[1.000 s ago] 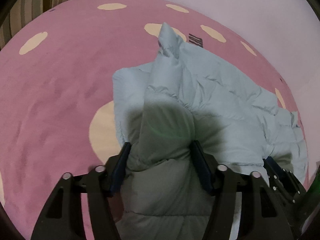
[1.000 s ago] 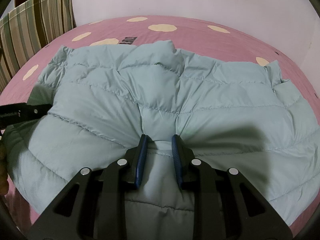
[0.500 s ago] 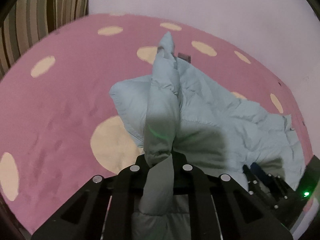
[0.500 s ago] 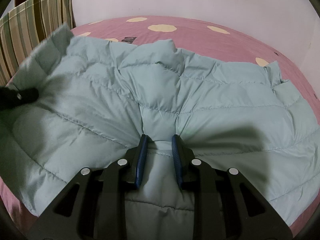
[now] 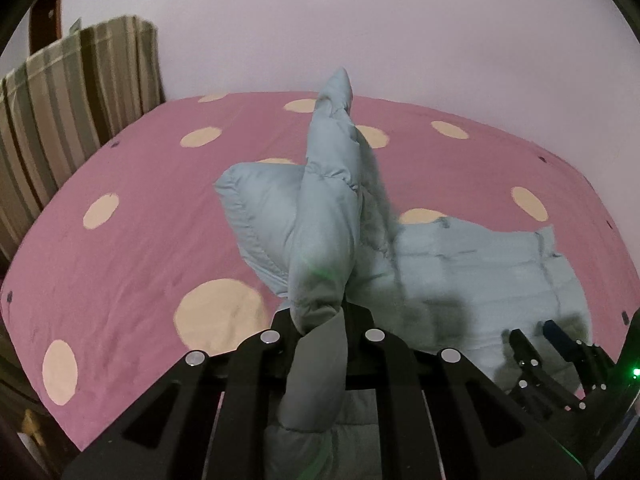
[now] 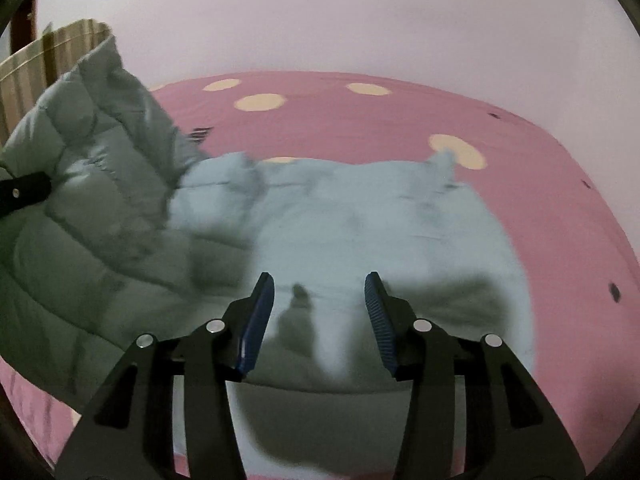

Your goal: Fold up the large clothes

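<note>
Black left tongs (image 5: 320,330) are clamping a raised fold of the pale-blue puffer jacket (image 5: 328,216).
Right tongs (image 6: 318,320) are standing apart above the jacket's flat portion, which is lying on the pink spotted bed (image 5: 132,248).

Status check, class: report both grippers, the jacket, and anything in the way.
Left gripper shut on jacket, edge raised. Right gripper open above the jacket. Bedspread underneath, nothing blocking.

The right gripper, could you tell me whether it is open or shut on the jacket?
Open: the right gripper has its blue pads spread apart above the pale green jacket, pinching no fabric.
</note>
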The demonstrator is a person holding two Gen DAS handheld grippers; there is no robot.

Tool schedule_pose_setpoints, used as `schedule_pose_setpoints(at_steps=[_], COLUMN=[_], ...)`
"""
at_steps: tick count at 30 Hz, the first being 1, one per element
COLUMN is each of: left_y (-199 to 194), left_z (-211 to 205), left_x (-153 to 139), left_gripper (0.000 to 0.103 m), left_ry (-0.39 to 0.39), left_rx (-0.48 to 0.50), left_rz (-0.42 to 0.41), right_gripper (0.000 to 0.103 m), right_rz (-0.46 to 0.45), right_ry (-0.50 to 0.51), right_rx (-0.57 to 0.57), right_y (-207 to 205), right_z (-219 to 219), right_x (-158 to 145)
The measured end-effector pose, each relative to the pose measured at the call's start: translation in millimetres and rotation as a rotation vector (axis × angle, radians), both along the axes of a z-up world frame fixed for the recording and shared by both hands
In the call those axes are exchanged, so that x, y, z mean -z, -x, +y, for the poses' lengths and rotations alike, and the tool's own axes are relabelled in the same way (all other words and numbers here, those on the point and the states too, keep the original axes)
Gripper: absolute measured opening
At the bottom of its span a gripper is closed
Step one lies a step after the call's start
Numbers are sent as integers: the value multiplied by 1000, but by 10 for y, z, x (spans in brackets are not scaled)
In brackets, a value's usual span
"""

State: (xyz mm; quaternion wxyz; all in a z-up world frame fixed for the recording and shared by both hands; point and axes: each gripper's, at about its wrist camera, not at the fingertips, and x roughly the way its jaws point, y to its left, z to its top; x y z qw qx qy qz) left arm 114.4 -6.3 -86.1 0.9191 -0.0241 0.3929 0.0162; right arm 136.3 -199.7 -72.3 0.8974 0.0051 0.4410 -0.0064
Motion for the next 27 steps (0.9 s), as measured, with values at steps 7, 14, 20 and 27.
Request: schedule_pose_setpoints(at_steps=[7, 14, 20, 27], left_y=[-84, -185, -209, -220], left_z=[-754, -1449, -1871, -2078], left_x=[12, 288, 628, 912], left_gripper=[10, 10, 10, 10], left_ry=[-58, -138, -164, -212], left_rx=[92, 169, 214, 226], left_rz=[11, 52, 103, 100], right_gripper=[48, 48, 55, 55], right_rz=[6, 19, 27, 34], right_ry=[-3, -10, -29, -41], right_rx=[99, 160, 179, 186], right_y=[179, 303, 346, 367], right_z=[-716, -1200, -1401, -1451], right_x=[2, 96, 179, 209])
